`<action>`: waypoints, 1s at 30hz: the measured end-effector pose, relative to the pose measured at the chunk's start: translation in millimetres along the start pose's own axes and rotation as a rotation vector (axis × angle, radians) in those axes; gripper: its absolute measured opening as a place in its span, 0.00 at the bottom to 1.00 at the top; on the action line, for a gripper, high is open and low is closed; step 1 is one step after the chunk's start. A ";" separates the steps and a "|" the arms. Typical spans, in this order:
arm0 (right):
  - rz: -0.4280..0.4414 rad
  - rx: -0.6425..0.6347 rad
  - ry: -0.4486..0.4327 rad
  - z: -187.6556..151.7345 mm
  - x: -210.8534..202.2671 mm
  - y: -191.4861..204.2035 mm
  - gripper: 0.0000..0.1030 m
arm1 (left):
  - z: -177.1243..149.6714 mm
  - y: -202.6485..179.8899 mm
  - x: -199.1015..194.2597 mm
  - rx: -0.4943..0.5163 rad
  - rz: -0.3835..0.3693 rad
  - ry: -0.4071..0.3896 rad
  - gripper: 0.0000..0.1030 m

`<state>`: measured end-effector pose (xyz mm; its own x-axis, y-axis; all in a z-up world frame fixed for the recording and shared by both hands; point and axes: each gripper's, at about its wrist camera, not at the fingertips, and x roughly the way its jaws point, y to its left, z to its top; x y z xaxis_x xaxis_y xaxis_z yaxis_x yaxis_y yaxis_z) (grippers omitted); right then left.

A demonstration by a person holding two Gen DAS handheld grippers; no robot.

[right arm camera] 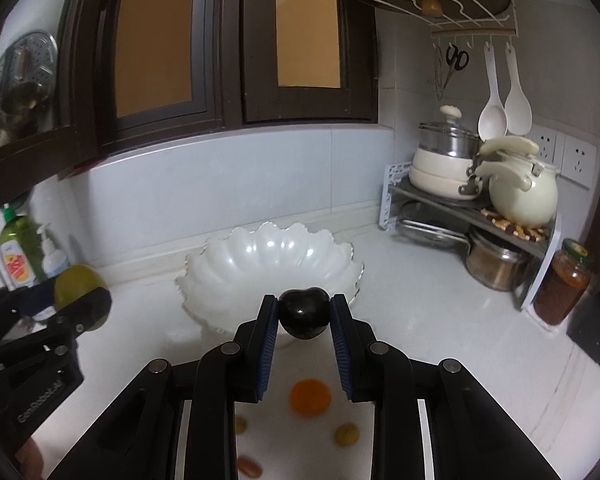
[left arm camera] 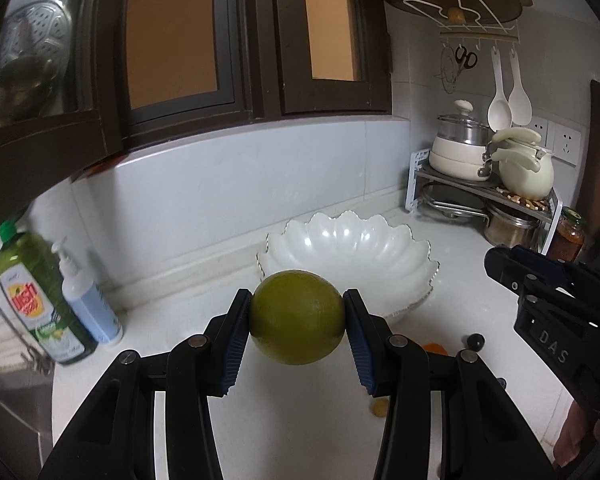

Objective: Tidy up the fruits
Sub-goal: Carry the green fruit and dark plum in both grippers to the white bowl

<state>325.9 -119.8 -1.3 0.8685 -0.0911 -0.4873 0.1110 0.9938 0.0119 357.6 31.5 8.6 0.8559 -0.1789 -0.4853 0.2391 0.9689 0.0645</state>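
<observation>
Green and round, a citrus fruit is pinched at its widest part between the blue pads of the left gripper, clear of the counter, presumably so it can be carried to the white scalloped bowl just beyond. Further right, a dark plum is clamped in the nearly closed right gripper before the same bowl. An orange fruit and smaller ones are left on the counter below.
</observation>
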 end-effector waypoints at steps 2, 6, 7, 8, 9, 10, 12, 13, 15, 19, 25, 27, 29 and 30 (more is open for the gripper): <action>-0.012 0.001 0.000 4.7 5.9 1.9 0.27 | 5.6 2.1 6.1 0.001 0.000 -0.005 0.45; -0.008 -0.007 0.000 16.6 17.4 3.6 0.27 | 18.7 3.0 20.2 -0.001 -0.012 -0.005 0.45; -0.005 -0.006 0.002 19.3 20.4 3.8 0.27 | 22.2 2.2 24.1 -0.001 -0.011 -0.004 0.45; 0.001 -0.003 0.004 22.0 23.4 2.9 0.27 | 24.6 1.6 26.4 0.001 -0.010 -0.005 0.45; 0.011 0.002 0.004 25.7 27.0 2.1 0.27 | 27.9 0.5 29.2 0.001 -0.008 -0.009 0.45; 0.014 0.002 0.006 28.8 30.2 1.6 0.27 | 30.9 -0.9 31.2 0.004 -0.007 -0.014 0.45; 0.026 0.002 0.017 35.0 39.7 -1.0 0.27 | 37.8 -4.2 36.9 0.012 0.002 -0.021 0.45; 0.033 0.003 0.021 37.4 43.6 -2.3 0.27 | 39.9 -5.2 39.4 0.011 0.005 -0.021 0.45; 0.051 0.004 0.034 43.9 54.5 -5.9 0.27 | 47.0 -7.3 47.1 0.001 0.008 -0.014 0.45; 0.084 -0.009 0.069 55.4 80.1 -10.7 0.27 | 59.4 -12.7 64.6 -0.014 0.024 0.008 0.44; 0.123 -0.029 0.144 65.8 125.4 -17.1 0.27 | 69.5 -20.1 100.6 -0.033 0.045 0.057 0.44; 0.130 -0.034 0.166 67.0 139.3 -19.9 0.27 | 70.1 -22.4 111.3 -0.035 0.053 0.075 0.44; 0.127 -0.042 0.190 67.8 152.9 -22.3 0.27 | 70.2 -24.4 122.8 -0.031 0.062 0.093 0.44; 0.128 -0.047 0.201 67.8 159.8 -23.0 0.27 | 70.5 -25.7 130.7 -0.029 0.067 0.107 0.44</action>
<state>494.9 -161.6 -20.2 0.7601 0.0456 -0.6482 -0.0202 0.9987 0.0466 495.6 -28.8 4.9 0.8154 -0.0960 -0.5708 0.1687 0.9828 0.0757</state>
